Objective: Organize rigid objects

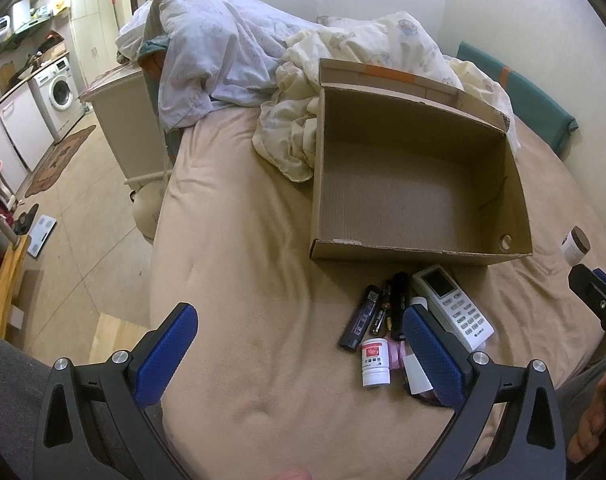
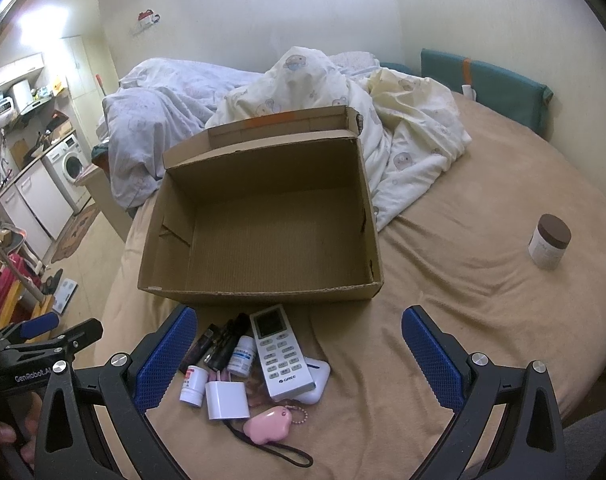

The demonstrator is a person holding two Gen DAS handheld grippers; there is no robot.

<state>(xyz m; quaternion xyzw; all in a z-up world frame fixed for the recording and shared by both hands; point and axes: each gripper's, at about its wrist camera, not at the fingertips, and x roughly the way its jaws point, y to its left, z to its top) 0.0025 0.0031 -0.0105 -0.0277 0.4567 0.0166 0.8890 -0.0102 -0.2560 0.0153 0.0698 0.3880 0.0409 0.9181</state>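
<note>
An empty cardboard box (image 1: 419,188) (image 2: 263,216) lies open on the tan bed. In front of it sits a cluster: a white remote (image 2: 281,352) (image 1: 453,304), dark pens and a black stick (image 1: 361,318) (image 2: 219,344), a small white pill bottle (image 1: 375,362) (image 2: 193,386), another bottle (image 2: 242,356), a white charger cube (image 2: 227,400), a white case (image 2: 317,380) and a pink keychain (image 2: 268,426). A brown-lidded jar (image 2: 549,246) (image 1: 575,245) stands apart at the right. My left gripper (image 1: 299,354) hovers open left of the cluster. My right gripper (image 2: 299,354) hangs open above it.
Crumpled quilts (image 1: 231,56) (image 2: 403,128) pile up behind the box. A teal cushion (image 2: 483,84) leans on the wall. The bed edge drops at left to a floor with a scale (image 1: 41,236), a washing machine (image 1: 59,90) and cabinets.
</note>
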